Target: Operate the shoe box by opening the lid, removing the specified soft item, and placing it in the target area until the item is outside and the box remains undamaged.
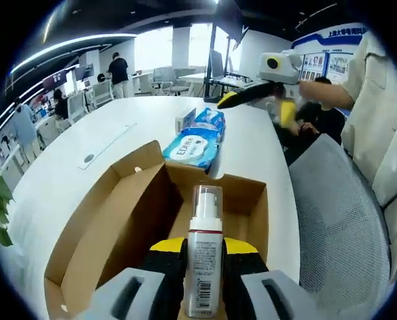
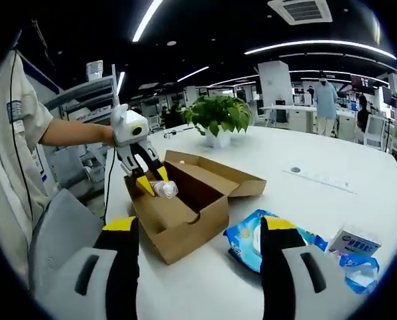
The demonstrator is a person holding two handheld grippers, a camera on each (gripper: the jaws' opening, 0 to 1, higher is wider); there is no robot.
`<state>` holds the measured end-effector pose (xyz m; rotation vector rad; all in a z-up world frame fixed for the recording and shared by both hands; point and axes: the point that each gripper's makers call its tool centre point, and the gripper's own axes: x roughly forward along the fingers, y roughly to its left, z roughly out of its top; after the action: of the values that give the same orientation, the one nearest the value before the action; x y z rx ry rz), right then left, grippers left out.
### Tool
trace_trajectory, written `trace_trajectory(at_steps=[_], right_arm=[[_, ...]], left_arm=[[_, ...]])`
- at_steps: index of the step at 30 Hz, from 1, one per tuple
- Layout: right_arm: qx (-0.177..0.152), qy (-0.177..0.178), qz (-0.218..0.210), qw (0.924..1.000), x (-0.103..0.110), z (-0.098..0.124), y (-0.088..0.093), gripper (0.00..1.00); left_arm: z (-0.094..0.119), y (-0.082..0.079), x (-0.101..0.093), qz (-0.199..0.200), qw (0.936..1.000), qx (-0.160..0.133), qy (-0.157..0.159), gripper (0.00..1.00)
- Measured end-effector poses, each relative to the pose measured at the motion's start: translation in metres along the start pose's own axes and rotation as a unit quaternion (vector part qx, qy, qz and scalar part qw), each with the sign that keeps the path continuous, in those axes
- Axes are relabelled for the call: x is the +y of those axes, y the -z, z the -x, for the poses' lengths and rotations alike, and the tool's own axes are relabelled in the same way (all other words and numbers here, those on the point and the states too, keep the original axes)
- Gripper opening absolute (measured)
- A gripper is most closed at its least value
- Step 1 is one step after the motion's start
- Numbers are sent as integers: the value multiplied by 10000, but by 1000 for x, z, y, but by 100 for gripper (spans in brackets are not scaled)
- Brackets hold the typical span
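Observation:
The brown shoe box point(image 1: 128, 220) stands open on the white table, its lid flap folded out to the side. My left gripper point(image 1: 205, 248) is shut on a clear pump bottle point(image 1: 205, 220), held upright just above the box's inside. From the right gripper view, the left gripper point(image 2: 149, 179) holds the bottle point(image 2: 165, 189) over the box point(image 2: 185, 217). A soft blue wet-wipes pack point(image 1: 195, 148) lies on the table just beyond the box, also the wipes pack point(image 2: 250, 241). My right gripper point(image 2: 199, 225) hangs open and empty above the table.
A second blue pack point(image 1: 210, 120) and a small white carton point(image 1: 183, 121) lie behind the wipes. A potted plant point(image 2: 218, 117) stands on the table beyond the box. A grey chair point(image 1: 338, 213) is at the table's edge, beside the person holding the grippers.

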<state>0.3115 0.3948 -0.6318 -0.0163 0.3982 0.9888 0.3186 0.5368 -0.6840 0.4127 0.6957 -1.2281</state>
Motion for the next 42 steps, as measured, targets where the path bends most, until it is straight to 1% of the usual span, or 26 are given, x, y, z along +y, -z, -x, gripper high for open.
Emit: trace_trajectory(at_steps=[1,5,12,18,21,22,25,28,32,36,42], right_arm=[[-5,-12,-8,10000,1,-1,0,68],[-47,-88,-96,9999,5,-13,-3,66],[-182,-211,-304,9991,15,-29,-9,60],[-256,-326,-459,9981,24,-43,-12,56],[-283,-370,-529,9975,27,-48,-13,53],[-310,-415,-601,9968,30,-51,-13,52],[-307,-468,-636,9964,34,-56,-13,50],[-307,-514,-645,9961,38,-59,-13,46],[-254,-574,-688,9957,42,-64,-10,45],[-362,-575,-861,9940,42,-66,-14,41],[-512,-524,-990,9924,41,-66,-21,31]], left_arm=[[0,-1,0,8,10000,-25,-13,20],[-2,-11,1,121,9994,-285,-118,20],[-6,-22,-7,277,9976,-605,-214,20],[-11,-32,-14,448,9945,-914,-260,20],[-12,-35,-14,479,9935,-993,-268,20],[-14,-37,-13,536,9921,-1096,-278,20],[-15,-45,-15,614,9896,-1275,-260,20],[-16,-49,-18,646,9884,-1355,-237,20],[-19,-54,-22,687,9865,-1475,-184,20],[-20,-61,-27,770,9832,-1652,-94,20],[-23,-64,-29,822,9822,-1690,-72,20]])
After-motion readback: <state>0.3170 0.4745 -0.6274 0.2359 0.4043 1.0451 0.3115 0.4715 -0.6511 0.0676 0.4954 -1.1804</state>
